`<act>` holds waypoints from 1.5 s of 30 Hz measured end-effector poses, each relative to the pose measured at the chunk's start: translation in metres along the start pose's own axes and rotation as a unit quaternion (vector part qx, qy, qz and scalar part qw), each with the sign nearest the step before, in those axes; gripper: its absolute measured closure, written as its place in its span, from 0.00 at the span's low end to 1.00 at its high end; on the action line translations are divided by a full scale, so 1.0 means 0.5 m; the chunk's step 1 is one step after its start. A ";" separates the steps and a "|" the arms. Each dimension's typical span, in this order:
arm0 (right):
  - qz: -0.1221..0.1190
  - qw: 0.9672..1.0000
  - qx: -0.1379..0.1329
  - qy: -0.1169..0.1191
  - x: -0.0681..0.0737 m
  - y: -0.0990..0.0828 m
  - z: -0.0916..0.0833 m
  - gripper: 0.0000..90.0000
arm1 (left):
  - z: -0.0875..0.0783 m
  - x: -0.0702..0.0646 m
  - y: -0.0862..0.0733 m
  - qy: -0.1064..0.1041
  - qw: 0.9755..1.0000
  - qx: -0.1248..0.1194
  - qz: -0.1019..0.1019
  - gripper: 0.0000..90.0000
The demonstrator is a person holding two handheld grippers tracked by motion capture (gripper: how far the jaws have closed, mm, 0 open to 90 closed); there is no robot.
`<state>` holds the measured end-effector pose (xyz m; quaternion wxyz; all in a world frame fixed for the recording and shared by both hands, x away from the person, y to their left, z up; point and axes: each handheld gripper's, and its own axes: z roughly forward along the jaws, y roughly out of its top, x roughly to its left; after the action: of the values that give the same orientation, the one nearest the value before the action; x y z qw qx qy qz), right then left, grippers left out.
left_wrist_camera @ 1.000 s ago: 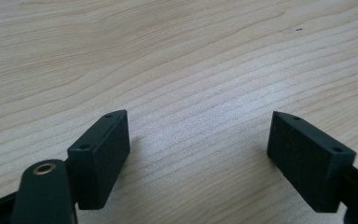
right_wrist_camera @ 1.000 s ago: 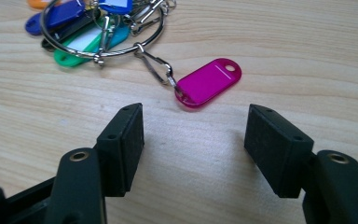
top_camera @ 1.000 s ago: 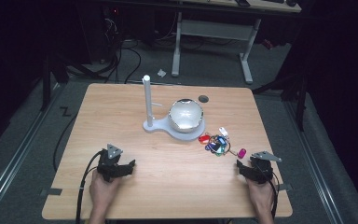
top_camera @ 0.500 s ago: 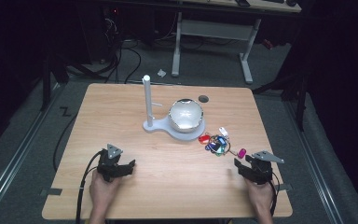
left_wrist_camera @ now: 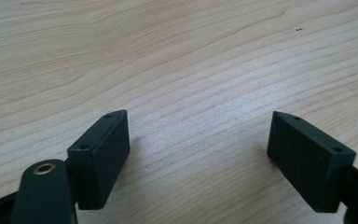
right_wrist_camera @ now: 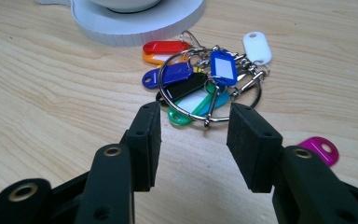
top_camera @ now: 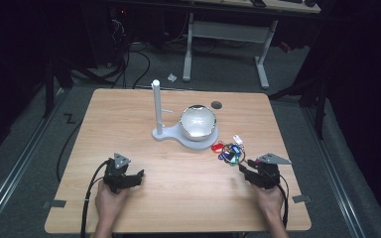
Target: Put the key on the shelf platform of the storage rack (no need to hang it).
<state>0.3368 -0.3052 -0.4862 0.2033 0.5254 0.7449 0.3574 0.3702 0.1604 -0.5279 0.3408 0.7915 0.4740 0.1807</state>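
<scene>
Jaws of the right gripper (right_wrist_camera: 193,140) have just been closing, empty, near a metal ring of coloured plastic key tags (right_wrist_camera: 205,84); centre on the ring first.

Bright table (top_camera: 178,198) lit from overhead (surroundings nearly black), soft shadows, close views perhaps slightly blurred

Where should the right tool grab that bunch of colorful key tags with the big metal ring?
Probably the big metal ring of the key tag bunch, at its near edge. It arcs toward the right tool, whose jaws have just been closing with nothing between them yet. Come straight forward, low over the table: the tags lie flat and loose.
</scene>
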 end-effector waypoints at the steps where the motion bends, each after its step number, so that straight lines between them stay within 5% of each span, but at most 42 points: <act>1: -0.001 1.000 0.003 0.002 -0.001 0.002 0.005 0.62 | 0.000 0.000 0.000 0.000 1.000 0.000 0.000 0.24; 28: -0.024 0.997 0.051 0.047 0.023 0.066 0.103 0.69 | 0.000 0.000 0.000 0.000 1.000 0.000 0.000 0.24; 45: -0.034 0.996 0.071 0.046 0.023 0.074 0.147 0.76 | 0.000 0.000 0.000 0.000 1.000 0.000 0.000 0.24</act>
<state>0.4062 -0.2642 -0.5062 0.1428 0.4964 0.7942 0.3200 0.3703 0.1604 -0.5279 0.3406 0.7917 0.4738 0.1809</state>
